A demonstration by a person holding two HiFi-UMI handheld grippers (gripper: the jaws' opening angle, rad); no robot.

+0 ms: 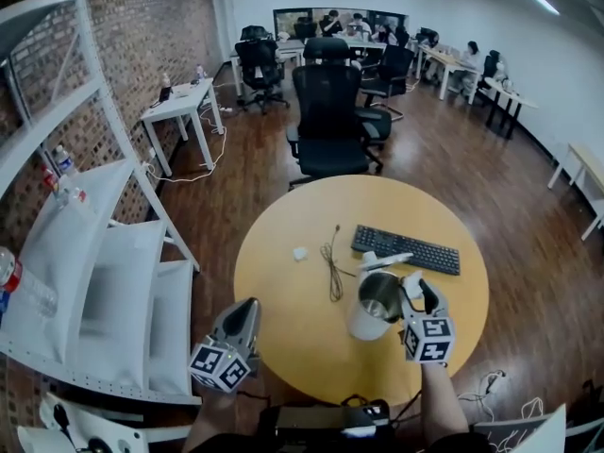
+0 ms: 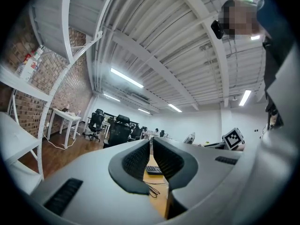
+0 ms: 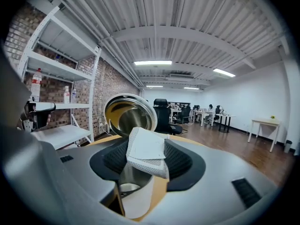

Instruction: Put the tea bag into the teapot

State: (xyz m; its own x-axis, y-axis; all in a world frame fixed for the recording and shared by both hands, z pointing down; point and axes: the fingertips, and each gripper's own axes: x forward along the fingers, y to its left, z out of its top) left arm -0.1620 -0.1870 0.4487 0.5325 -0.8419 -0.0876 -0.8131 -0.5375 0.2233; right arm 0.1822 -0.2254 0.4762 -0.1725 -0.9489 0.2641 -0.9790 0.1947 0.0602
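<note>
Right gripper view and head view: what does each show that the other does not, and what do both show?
Only the right gripper view shows the right hand-held gripper shut on the tea bag. Only the head view shows the keyboard, the black cable and the left hand-held gripper. Both show the teapot, the round table and a black chair.

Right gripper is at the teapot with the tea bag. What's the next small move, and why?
Probably lower the right gripper slightly toward the mouth of the teapot. Its jaws clamp the tea bag just above that opening, and the lid stands open, so the way down looks free.
</note>
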